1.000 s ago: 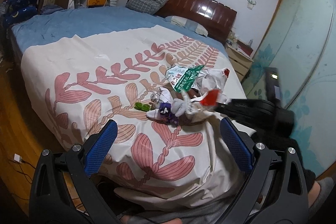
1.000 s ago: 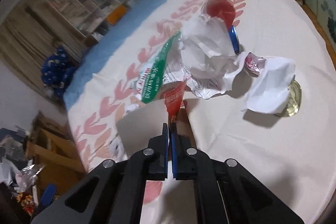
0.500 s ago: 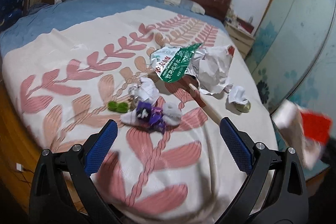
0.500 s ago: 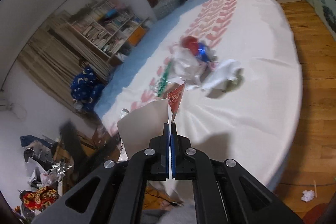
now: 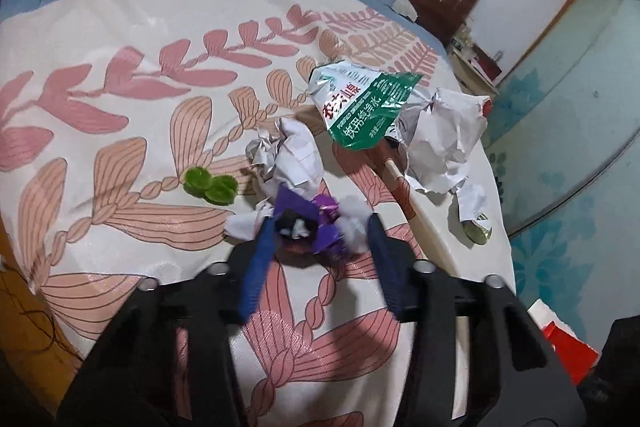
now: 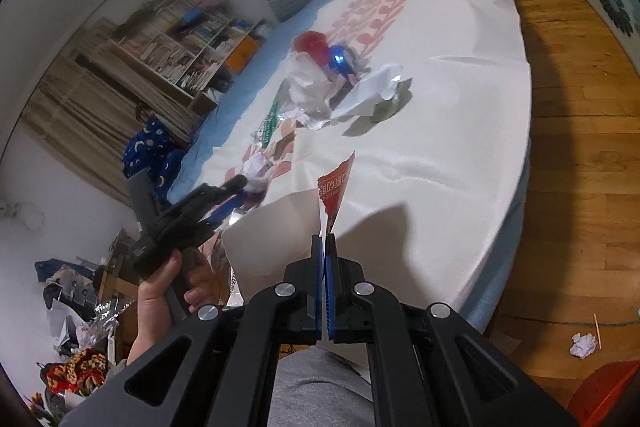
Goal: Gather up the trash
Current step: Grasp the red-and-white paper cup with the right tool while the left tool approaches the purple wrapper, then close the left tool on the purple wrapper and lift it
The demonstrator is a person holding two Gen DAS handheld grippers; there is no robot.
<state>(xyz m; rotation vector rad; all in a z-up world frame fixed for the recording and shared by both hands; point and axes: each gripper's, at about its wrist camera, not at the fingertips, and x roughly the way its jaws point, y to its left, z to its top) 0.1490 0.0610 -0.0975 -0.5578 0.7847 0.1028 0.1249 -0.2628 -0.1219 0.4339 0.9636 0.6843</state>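
L tongs (image 5: 320, 227) spread wide, straddling the crumpled purple foil wrapper (image 5: 316, 223) on the leaf-print bedspread (image 5: 120, 115), just R of two green round bits (image 5: 210, 185). R tongs (image 6: 324, 239) pressed together, pinching a white-and-red torn paper sheet (image 6: 276, 231) off the bed's near edge.

Green and white wrapper (image 5: 362, 107): red Chinese brand characters 农夫山泉 on the white part; below, on the green band, white characters 饮用纯净水 with a small line of Latin letters above them, too small to read.
Red torn package (image 6: 335, 189): white Chinese characters in a row, seen sideways and partly cut, not sure to read.
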